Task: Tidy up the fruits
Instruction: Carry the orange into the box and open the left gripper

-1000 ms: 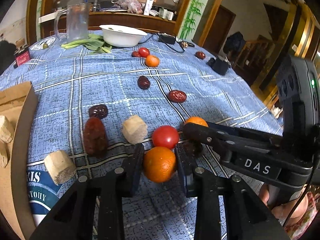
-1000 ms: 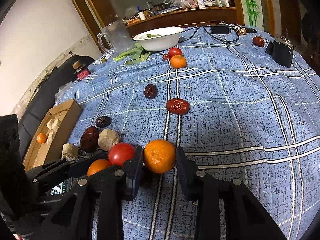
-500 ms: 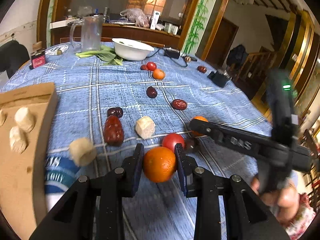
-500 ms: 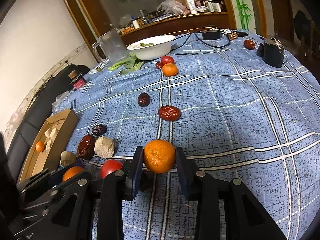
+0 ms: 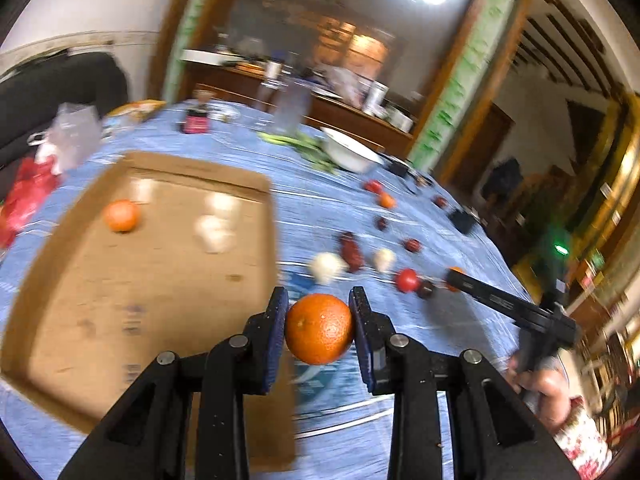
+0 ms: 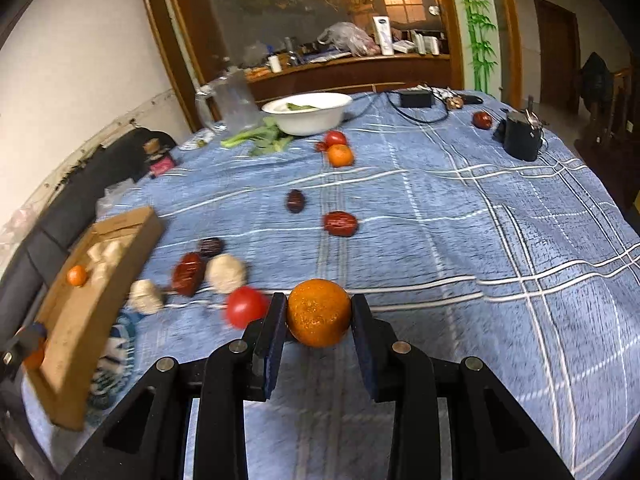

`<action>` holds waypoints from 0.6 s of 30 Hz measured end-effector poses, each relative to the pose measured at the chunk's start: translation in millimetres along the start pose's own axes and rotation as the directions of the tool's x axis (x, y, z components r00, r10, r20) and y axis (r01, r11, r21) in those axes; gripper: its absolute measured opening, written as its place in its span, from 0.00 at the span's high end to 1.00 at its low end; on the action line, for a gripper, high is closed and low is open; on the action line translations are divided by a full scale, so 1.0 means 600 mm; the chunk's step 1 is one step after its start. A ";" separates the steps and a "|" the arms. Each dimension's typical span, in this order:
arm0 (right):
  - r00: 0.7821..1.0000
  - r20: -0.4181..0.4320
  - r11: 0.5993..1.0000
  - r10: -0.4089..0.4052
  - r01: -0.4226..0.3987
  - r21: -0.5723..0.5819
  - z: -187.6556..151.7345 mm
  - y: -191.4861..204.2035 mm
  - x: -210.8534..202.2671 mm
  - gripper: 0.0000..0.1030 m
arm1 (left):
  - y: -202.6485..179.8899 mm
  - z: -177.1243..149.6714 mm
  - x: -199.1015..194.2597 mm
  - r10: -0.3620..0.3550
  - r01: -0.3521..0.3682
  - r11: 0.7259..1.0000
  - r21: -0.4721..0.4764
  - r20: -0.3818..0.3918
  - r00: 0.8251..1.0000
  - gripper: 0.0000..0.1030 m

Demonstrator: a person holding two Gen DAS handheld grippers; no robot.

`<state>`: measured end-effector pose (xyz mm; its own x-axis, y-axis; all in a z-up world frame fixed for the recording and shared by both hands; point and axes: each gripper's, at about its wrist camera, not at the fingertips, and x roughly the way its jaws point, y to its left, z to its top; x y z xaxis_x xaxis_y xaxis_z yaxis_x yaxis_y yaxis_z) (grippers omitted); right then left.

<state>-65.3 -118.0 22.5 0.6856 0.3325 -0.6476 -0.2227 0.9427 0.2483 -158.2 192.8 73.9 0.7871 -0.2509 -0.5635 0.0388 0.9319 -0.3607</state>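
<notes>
Left gripper (image 5: 319, 330) first: its dark pads pinch a round orange mandarin (image 5: 319, 329) at its widest girth, held above the near right corner of the shallow brown cardboard tray (image 5: 80, 304). One small orange fruit (image 5: 121, 215) already sits near the tray's far left corner, beside blurred pale chunks. Good play now, I reckon: carry further over the tray floor, go low, then release so it can't roll out.

Over to the right wrist view: right gripper (image 6: 318, 314) clamps a second round orange citrus fruit (image 6: 318, 312), both pads pressed to its sides, over the blue checked tablecloth (image 6: 480, 240). A red tomato (image 6: 245, 306) lies just left of the fingers. That tray sits at the table's left edge, so this one wants a steady, level carry across, clearing the tomato and the pale chunks.
</notes>
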 end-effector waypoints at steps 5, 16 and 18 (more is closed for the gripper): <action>0.996 0.010 0.992 0.085 -0.083 -0.099 0.017 0.087 -0.023 0.66 | 0.076 0.015 -0.031 0.098 -0.095 0.993 -0.072 0.041 0.994 0.71; 0.960 -0.136 0.936 0.245 -0.270 -0.224 0.009 0.271 0.032 0.66 | 0.202 0.071 0.013 0.269 -0.284 0.955 -0.087 -0.155 0.951 0.70; 0.953 -0.166 0.928 0.254 -0.288 -0.235 0.009 0.302 0.054 0.66 | 0.216 0.081 0.030 0.281 -0.301 0.950 -0.085 -0.191 0.940 0.70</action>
<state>-79.6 63.4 50.2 0.4814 0.5604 -0.6740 -0.5674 0.7853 0.2477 -108.9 321.6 53.2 0.6338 -0.0238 -0.7732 -0.2526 0.9384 -0.2359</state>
